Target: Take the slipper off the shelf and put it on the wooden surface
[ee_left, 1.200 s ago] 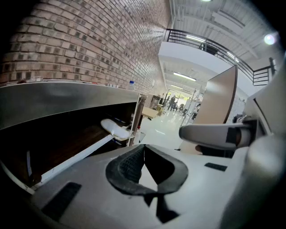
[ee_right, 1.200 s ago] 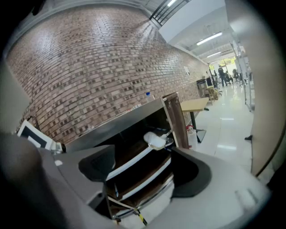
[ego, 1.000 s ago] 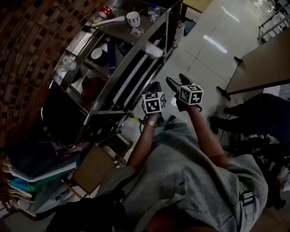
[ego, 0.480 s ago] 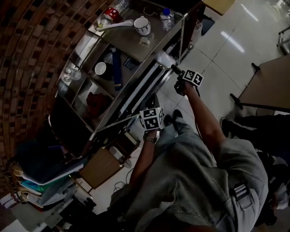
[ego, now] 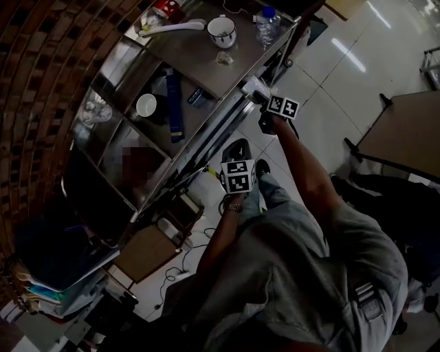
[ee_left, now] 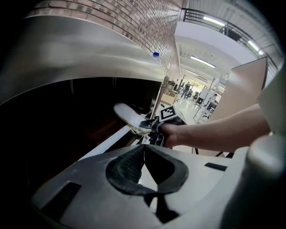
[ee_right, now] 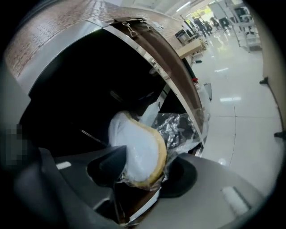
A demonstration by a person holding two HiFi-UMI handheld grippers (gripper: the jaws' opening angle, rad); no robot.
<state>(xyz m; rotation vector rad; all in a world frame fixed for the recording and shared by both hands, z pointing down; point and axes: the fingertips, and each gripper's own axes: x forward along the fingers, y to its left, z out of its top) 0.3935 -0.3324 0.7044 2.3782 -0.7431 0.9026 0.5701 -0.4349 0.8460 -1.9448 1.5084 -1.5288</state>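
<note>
One of each on the shelf unit.
Seen from the head view, one metal shelf unit [ego: 196, 60] carries one white mug [ego: 221, 31] at twelve o'clock, one water bottle [ego: 267, 19] toward one o'clock, one white ladle [ego: 172, 27] toward eleven, one white cup [ego: 146, 105] near ten, and one plastic-wrapped slipper [ego: 251, 86] at one.

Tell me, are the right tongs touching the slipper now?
Touching. In the right gripper view the slipper stands between the closing right tongs, and the dark pads press against its sides.
</note>
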